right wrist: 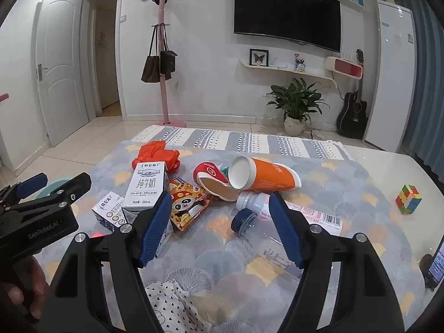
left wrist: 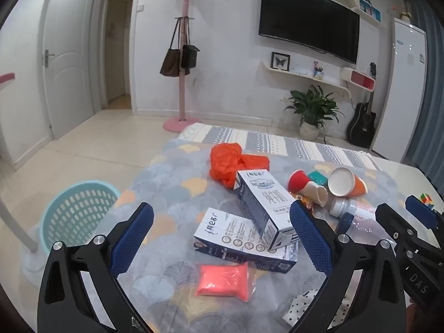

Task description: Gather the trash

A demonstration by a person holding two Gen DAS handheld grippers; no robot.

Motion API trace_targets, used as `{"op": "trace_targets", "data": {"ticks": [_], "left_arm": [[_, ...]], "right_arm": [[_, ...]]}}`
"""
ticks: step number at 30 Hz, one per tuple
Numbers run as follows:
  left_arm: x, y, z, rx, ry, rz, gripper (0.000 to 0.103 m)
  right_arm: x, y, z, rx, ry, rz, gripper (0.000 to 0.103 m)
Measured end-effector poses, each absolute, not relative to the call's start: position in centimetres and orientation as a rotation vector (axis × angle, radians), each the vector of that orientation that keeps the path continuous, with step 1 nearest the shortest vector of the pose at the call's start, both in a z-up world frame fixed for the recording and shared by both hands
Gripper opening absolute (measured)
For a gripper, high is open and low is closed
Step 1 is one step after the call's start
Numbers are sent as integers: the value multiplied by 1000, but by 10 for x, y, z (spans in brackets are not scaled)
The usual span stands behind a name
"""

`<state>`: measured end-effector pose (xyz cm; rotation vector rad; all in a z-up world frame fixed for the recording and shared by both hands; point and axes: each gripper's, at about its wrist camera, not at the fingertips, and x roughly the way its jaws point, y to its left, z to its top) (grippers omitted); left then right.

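Trash lies on the patterned tablecloth (left wrist: 172,172). Two blue-and-white milk cartons (left wrist: 260,208) (right wrist: 145,187) lie crossed over each other, beside a crumpled orange plastic bag (left wrist: 233,163) (right wrist: 156,155). A pink packet (left wrist: 223,279) sits just ahead of my left gripper (left wrist: 222,224), which is open above the table, its fingers either side of the cartons without touching. Further right lie a red cup (right wrist: 209,172), an orange cup (right wrist: 263,176), a snack wrapper (right wrist: 186,205) and a clear bottle (right wrist: 266,233) with a blue cap. My right gripper (right wrist: 219,208) is open above the bottle.
A light blue perforated basket (left wrist: 75,213) stands on the floor left of the table. A colourful cube (right wrist: 408,198) rests near the right edge, a phone (right wrist: 437,266) at the far right. A dotted cloth (right wrist: 172,302) lies at the front edge. A striped rug and coat stand are beyond.
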<state>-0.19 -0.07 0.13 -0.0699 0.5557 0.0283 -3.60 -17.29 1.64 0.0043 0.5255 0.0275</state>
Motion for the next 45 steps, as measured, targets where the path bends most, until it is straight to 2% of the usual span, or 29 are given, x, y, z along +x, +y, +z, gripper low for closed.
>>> {"op": "trace_targets", "data": {"ticks": [6,15,45], "left_arm": [[-7,-2,6,-57,511,54,95],[-5,23,6,-142,530,61,95],[-15,22,6,-150,528,40,95]], "right_arm": [[-48,-172,24,18,423,12,69],[-41,-174,20,30,498,39,71],[-49,-171,27,51,505,56,71]]}}
